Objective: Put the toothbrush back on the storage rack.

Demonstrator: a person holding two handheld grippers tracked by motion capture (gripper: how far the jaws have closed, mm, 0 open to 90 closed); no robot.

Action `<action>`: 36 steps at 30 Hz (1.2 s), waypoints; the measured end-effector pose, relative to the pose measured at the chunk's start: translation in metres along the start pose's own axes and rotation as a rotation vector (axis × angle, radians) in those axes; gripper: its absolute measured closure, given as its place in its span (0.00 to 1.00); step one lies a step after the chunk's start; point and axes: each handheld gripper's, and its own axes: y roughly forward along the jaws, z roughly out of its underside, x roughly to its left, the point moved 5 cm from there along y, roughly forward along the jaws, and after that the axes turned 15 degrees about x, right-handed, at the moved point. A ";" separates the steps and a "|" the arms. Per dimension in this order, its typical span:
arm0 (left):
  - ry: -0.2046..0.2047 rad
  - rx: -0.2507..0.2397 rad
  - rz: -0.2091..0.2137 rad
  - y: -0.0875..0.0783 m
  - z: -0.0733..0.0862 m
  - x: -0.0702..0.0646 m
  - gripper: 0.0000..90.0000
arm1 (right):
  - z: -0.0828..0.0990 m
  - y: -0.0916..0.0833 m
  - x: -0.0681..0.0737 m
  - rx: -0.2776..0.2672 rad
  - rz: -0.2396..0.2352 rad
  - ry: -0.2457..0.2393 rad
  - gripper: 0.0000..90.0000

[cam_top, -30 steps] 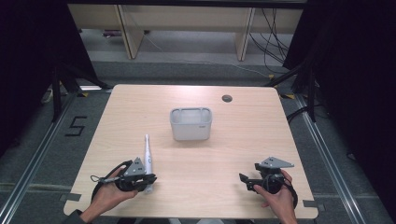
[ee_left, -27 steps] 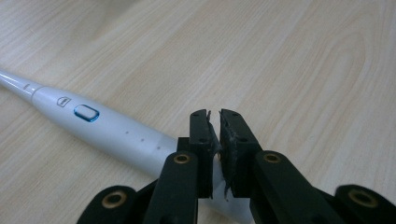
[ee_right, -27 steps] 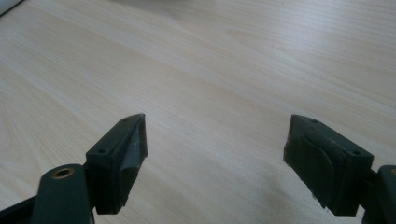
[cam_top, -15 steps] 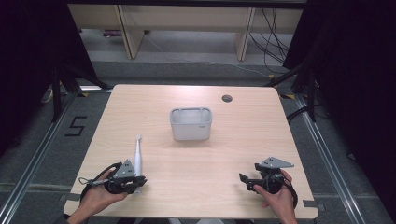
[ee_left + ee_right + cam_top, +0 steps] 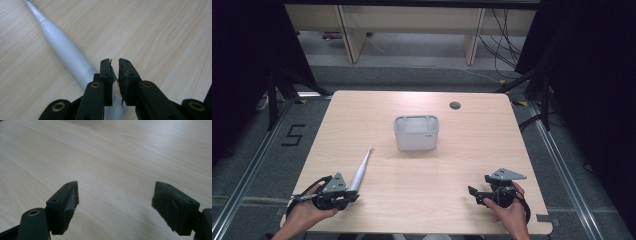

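Pale wood table [image 5: 412, 200] in the high view carries a grey tub [image 5: 416, 132] at frame centre and a white toothbrush [image 5: 361, 169] lower left, its base touching the left tongs [image 5: 349, 196]; the right tongs [image 5: 473, 192] sit lower right. Left gripper view: the tongs [image 5: 114, 65] are nearly pressed together, the toothbrush [image 5: 63, 51] passing beneath them. Right gripper view: the tongs [image 5: 115, 195] are spread over bare table [image 5: 112, 152].

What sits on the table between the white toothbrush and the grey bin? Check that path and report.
Nothing visible. Bare table lies between the toothbrush tip and the bin, which stands apart, farther back and right. The left gripper sits at the handle's near end.
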 end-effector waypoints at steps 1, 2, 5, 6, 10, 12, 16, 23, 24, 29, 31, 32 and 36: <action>0.000 0.000 0.000 0.000 0.000 0.000 0.89 | 0.000 0.000 0.000 0.000 0.000 0.000 0.24; -0.001 -0.002 0.000 -0.001 0.001 0.001 0.88 | 0.000 0.000 -0.001 0.000 0.010 -0.004 0.24; 0.005 -0.003 -0.004 -0.003 0.002 0.004 0.88 | 0.000 0.000 0.000 0.001 0.000 -0.001 0.24; 0.005 -0.003 -0.004 -0.003 0.002 0.004 0.88 | 0.000 0.000 0.000 0.001 0.000 -0.001 0.24; -0.017 -0.002 -0.002 -0.004 0.003 0.008 0.84 | 0.000 -0.001 -0.001 0.000 0.017 -0.003 0.24; -0.037 -0.019 0.001 -0.007 0.000 0.011 0.75 | 0.000 0.000 0.000 -0.001 0.000 -0.003 0.24; -0.036 -0.001 -0.024 -0.013 -0.007 0.020 0.66 | 0.000 0.000 -0.001 0.004 0.017 -0.004 0.24; -0.107 0.123 0.008 -0.012 -0.021 0.042 0.44 | 0.000 0.001 0.000 0.010 0.004 0.000 0.24; -0.118 0.128 0.007 -0.010 -0.023 0.042 0.43 | 0.000 0.000 0.000 0.007 0.012 -0.001 0.24; -0.128 0.209 -0.006 -0.002 -0.033 0.046 0.40 | 0.001 0.001 0.003 0.019 -0.006 0.013 0.24; -0.113 0.240 -0.011 0.002 -0.036 0.049 0.39 | 0.001 0.001 0.003 0.020 -0.003 0.007 0.24; -0.130 0.239 -0.013 0.004 -0.037 0.048 0.38 | 0.001 0.001 0.002 0.022 -0.002 0.007 0.24; -0.129 0.272 -0.009 0.010 -0.040 0.049 0.39 | 0.001 0.001 0.003 0.020 -0.003 0.008 0.24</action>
